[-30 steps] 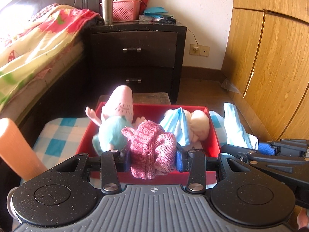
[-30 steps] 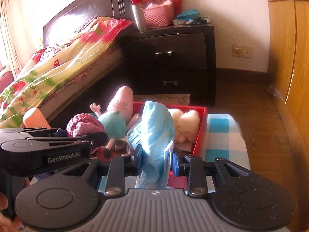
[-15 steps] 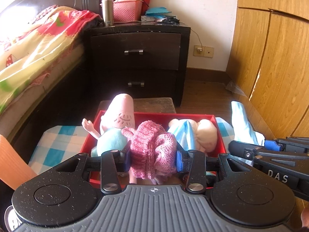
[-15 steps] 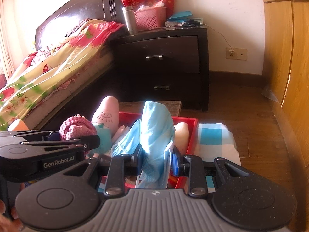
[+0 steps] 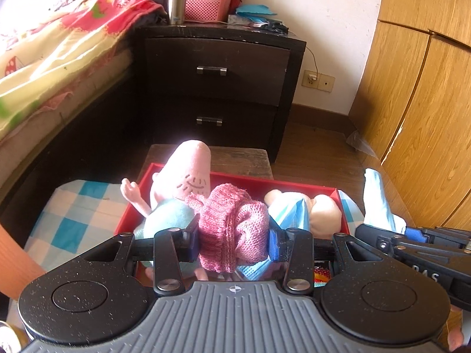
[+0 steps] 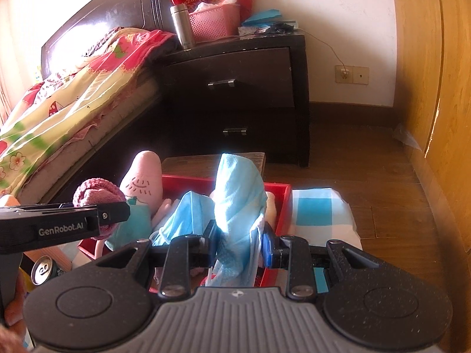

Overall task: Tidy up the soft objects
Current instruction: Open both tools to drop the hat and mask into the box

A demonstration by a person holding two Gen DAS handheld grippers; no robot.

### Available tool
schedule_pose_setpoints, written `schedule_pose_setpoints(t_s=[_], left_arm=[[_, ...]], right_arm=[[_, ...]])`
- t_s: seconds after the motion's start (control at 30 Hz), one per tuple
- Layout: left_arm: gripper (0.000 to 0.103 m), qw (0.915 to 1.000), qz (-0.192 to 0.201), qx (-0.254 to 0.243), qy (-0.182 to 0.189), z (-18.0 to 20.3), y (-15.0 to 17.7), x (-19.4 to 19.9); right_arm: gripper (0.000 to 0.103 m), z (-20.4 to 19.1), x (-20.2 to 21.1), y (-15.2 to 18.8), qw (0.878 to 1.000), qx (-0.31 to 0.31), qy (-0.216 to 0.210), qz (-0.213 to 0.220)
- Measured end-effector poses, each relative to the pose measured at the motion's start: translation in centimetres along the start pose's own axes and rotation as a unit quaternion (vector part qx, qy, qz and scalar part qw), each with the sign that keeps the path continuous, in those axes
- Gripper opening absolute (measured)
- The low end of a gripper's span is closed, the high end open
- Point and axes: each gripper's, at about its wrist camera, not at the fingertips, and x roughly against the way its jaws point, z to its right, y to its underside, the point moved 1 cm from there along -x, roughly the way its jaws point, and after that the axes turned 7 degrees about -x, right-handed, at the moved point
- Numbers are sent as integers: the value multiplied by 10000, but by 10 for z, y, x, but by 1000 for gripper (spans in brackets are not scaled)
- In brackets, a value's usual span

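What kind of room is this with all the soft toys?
It looks like a bedroom. There is a bed with a flowery blanket, a dark nightstand with drawers beside it, and a wooden wardrobe along the wall.

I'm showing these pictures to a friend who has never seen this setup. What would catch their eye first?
Probably the pink knitted item clamped in the left gripper and the light blue cloth clamped in the right gripper, both held over the red box. Behind them a pink plush toy in a teal outfit sticks up from the box's left side, beside a cream plush on the right.
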Motion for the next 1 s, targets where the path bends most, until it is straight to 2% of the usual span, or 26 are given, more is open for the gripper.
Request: schedule_pose_setpoints(t_s=[0.23, 0.4, 0.47, 0.5, 0.53, 0.6, 1.0], left_arm=[[44, 9999, 93, 4, 54, 2, -8, -16], [47, 10000, -36, -39, 71, 1, -6, -33], [51, 9999, -23, -100, 58, 3, -5, -35], [55, 10000, 11, -86, 38, 2, -6, -35], [61, 10000, 34, -59, 51, 2, -6, -33], [67, 9999, 63, -30, 88, 0, -6, -32], [67, 9999, 122, -97, -43, 3, -9, -11]], right_arm=[[8, -4, -22, -5, 10000, 22, -10, -72], [9, -6, -42, -4, 9996, 124, 88, -246], [15, -8, -47, -4, 9992, 187, 125, -332], [23, -9, -48, -4, 9993, 177, 144, -305], [26, -10, -49, -4, 9993, 177, 182, -272], [31, -10, -49, -4, 9994, 159, 193, -254], [32, -7, -33, -5, 9997, 12, 254, -42]])
